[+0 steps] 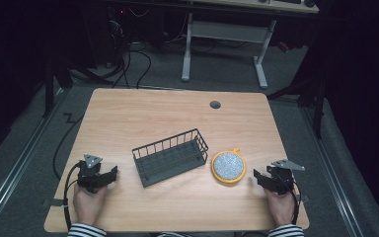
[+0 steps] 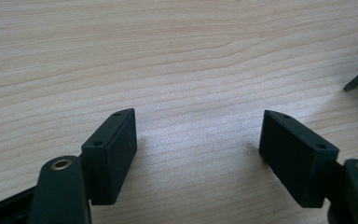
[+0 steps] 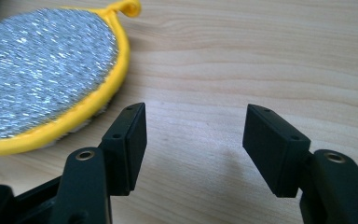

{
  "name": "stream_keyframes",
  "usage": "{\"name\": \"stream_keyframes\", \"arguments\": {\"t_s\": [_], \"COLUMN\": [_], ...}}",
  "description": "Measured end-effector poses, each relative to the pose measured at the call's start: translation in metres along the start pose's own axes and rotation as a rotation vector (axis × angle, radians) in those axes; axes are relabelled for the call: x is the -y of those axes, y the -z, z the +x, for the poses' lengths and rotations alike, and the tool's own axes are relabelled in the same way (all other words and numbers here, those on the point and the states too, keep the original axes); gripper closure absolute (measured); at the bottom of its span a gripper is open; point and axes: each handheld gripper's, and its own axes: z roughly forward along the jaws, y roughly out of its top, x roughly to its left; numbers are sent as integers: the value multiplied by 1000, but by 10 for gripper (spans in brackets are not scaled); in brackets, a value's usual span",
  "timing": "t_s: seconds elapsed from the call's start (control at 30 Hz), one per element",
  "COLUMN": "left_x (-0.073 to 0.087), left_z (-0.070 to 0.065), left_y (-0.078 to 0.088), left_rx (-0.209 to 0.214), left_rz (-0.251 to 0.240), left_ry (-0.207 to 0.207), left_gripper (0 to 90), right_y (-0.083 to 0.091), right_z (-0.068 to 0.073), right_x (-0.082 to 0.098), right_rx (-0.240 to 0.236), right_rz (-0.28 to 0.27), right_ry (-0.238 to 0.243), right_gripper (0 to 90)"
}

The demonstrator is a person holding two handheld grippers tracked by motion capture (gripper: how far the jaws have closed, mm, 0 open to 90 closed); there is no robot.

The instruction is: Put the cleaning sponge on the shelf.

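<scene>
Surface (image 1: 128, 118) wide, mostly bare. Wire basket (image 1: 170, 157) at frame centre, empty, nothing loaded yet. Round scrubber pad (image 1: 229, 166), yellow rim, lies flat just right of basket, untouched. Judging work not started: pad looks meant for basket, all steps left. Left gripper (image 1: 112, 174) lower left, jaws spread, nothing between. Right gripper (image 1: 257, 176) lower right, near pad, jaws apart, empty. Pad's left part cut off in right gripper view; pad underside hidden.

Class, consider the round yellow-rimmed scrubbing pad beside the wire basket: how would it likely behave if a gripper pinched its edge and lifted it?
The scrubbing pad looks thin and cloth-bound, so it would probably sag, not stay flat. It seems light for its size. Lying flat on the table, it should slide rather than roll.
</scene>
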Motion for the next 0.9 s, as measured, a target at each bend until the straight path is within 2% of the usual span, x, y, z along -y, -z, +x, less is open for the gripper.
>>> {"name": "stream_keyframes", "arguments": {"t_s": [0.07, 0.17, 0.3, 0.33, 0.4, 0.5, 0.63, 0.67, 0.77, 0.83, 0.9], "left_x": [0, 0, 0, 0, 0, 0, 0, 0, 0, 0, 0], "left_z": [0, 0, 0, 1, 1, -1, -1, -2, -2, -2, -2], "left_y": [0, 0, 0, 0, 0, 0, 0, 0, 0, 0, 0], "left_rx": [0, 2, 6, 7, 7, -3, -1, -1, -1, -1, 0], "left_rz": [0, 0, -3, -3, -3, -1, 0, 0, 1, 1, 1], "left_ry": [0, 1, 8, 8, 9, -1, -7, -7, -7, -7, -9], "left_gripper": [276, 275, 274, 274, 273, 274, 269, 269, 269, 269, 268], "right_y": [5, 11, 14, 14, 14, 9, -2, -2, -12, -15, -24], "right_z": [2, 7, 18, 26, 30, 41, 54, 54, 57, 57, 57], "right_x": [-4, -12, -25, -32, -36, -47, -66, -66, -77, -79, -82], "right_rx": [-15, -71, -122, -133, -134, -163, -187, -187, -194, -195, -188], "right_rz": [0, 5, 12, 18, 21, 61, 152, 152, 211, 221, 262], "right_ry": [2, -12, 10, 33, 49, 93, 154, 154, 159, 160, 162], "right_gripper": [401, 416, 420, 418, 416, 404, 389, 389, 342, 334, 314]}}
